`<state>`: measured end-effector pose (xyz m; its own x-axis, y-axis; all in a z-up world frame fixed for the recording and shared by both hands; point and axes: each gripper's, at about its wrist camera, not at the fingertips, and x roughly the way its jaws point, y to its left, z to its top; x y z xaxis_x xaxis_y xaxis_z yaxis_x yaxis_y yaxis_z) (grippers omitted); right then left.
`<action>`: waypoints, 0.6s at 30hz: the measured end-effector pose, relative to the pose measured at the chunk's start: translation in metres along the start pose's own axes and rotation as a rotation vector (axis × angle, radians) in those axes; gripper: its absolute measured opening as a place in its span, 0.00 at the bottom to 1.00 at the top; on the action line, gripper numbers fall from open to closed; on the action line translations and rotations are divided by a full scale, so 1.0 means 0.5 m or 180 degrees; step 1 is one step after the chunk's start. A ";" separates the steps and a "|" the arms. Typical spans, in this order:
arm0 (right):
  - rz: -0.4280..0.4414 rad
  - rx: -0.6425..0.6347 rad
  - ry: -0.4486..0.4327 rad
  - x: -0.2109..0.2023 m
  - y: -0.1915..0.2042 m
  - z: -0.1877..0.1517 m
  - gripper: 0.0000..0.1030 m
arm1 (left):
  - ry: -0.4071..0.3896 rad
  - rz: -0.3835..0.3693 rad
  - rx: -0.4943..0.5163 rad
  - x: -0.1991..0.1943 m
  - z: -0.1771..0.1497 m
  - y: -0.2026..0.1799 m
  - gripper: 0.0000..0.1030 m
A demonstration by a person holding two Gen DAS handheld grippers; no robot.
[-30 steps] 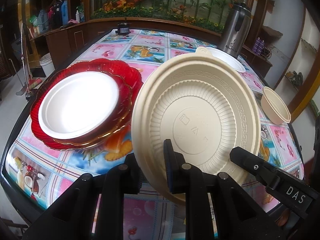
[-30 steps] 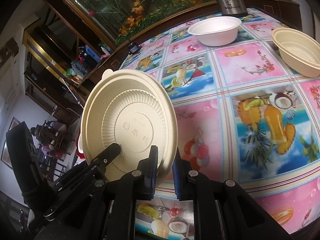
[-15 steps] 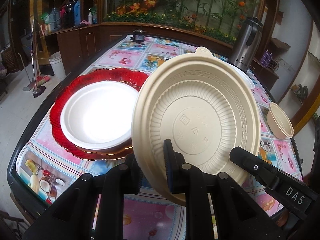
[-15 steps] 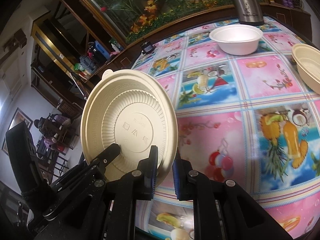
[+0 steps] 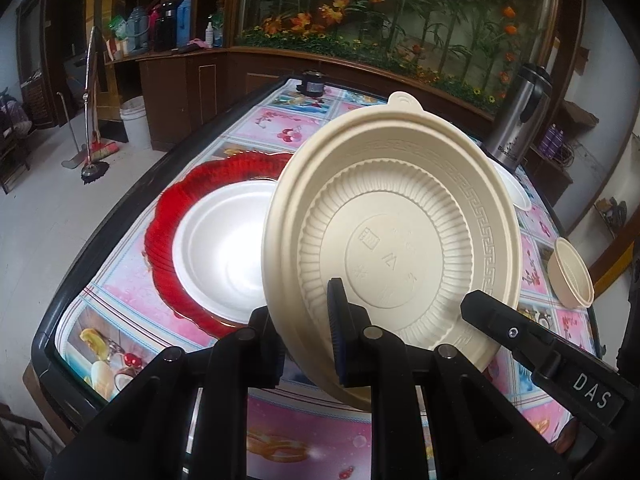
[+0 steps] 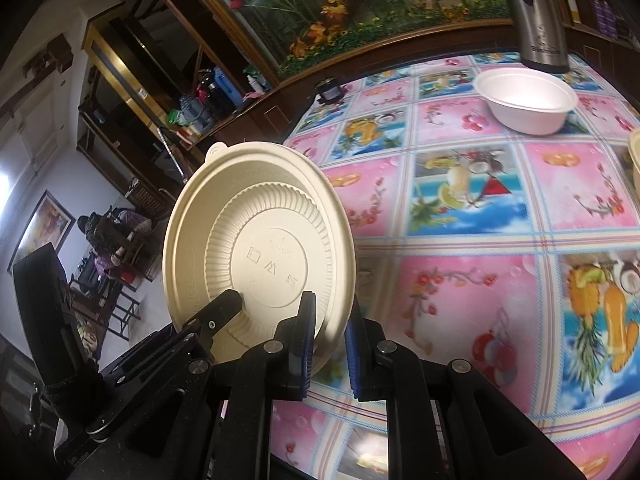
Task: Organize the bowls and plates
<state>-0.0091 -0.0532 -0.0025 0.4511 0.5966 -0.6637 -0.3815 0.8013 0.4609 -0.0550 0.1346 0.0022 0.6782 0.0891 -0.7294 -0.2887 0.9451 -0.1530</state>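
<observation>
Two grippers, left (image 5: 302,344) and right (image 6: 329,342), had their fingers clenched on the near rim of one beige plate (image 5: 394,248), tilted above the desk (image 6: 460,208). Probably bound for the white plate (image 5: 224,248) at left; lower both hands evenly.

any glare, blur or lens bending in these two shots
Left wrist view: the white plate is blown out by glare, and the fisheye bows the table edge. Right wrist view: sharp on the beige plate, tablecloth softly blurred toward the near edge, bright window flare at far left.
</observation>
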 end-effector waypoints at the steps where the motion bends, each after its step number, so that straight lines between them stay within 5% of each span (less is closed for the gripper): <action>1: 0.0002 -0.0027 0.0005 0.004 0.007 0.004 0.13 | -0.0009 0.0018 -0.0016 0.000 0.004 0.005 0.16; 18: 0.0095 -0.0246 0.0142 0.059 0.082 0.047 0.13 | 0.0021 0.0140 -0.0175 0.013 0.041 0.060 0.17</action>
<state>0.0073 -0.0016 0.0106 0.4029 0.6162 -0.6768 -0.4561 0.7763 0.4352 -0.0454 0.1697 0.0064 0.6597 0.1280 -0.7406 -0.3550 0.9216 -0.1569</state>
